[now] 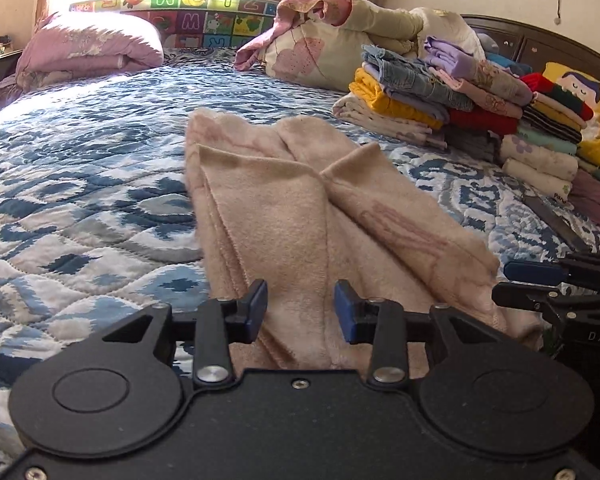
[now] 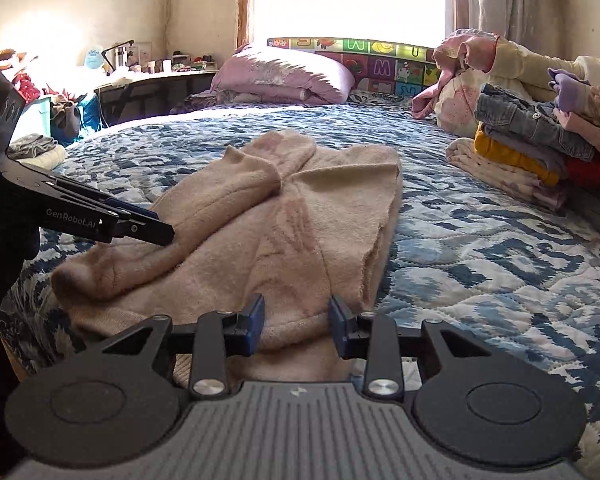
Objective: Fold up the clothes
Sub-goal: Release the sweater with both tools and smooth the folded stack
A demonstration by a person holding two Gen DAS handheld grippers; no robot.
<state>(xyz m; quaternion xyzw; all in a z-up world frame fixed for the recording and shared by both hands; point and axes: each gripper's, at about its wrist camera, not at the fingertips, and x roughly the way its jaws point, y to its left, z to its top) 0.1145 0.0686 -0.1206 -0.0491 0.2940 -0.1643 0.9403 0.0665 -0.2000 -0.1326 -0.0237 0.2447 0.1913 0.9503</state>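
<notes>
A sunlit bedroom, with a bright window behind a bed [image 1: 80,184] covered in a blue-and-white quilted spread; a pink pillow [image 1: 88,46] lies at the far side, and stacks of folded clothes [image 1: 460,100] stand to the right, well apart from the work; a cluttered desk [image 2: 156,78] shows by the wall in the right wrist view.

The task's thing, a beige fleece garment [image 1: 300,200], lies on the spread directly before both tongs; its sleeves are already brought in across the body, one crossing over the other near the middle, so it reads as a long narrow strip running away from the near edge of the bed.

The left tongs [image 1: 301,310] stand released, their blue pads apart over the near hem, with cloth seen between them but no pad pressing on it; the right tongs [image 2: 297,322] are likewise released above the hem at its right corner, grasping nothing.

By my judgement the sleeve step is done and the lengthwise fold is in hand; the next move calls for each pair of tongs to drop onto its own corner of the near hem, clench through all layers there, and carry the hem evenly toward the collar; an uneven lift could let the crossed sleeves slide out.
</notes>
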